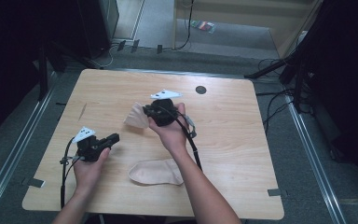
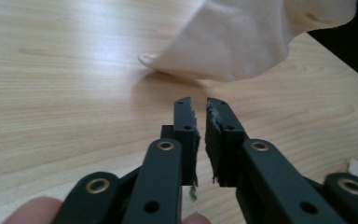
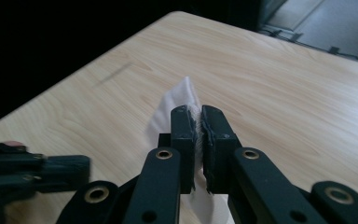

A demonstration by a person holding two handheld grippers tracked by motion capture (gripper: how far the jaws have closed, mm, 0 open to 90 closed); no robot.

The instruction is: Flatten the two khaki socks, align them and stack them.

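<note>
Nearest the camera, a flat beige sock [image 1: 156, 172] lies on the wooden table [image 1: 242, 154], beside the right forearm; to the left, the left gripper [image 1: 113, 139] sits low over the wood, jaws nearly together with nothing between them; farther right, the right gripper [image 1: 145, 111] is clamped on a second beige sock [image 1: 136, 117], lifted above the tabletop.

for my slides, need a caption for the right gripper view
Right hand-held gripper pinching a pale sock above the wooden table.
</note>
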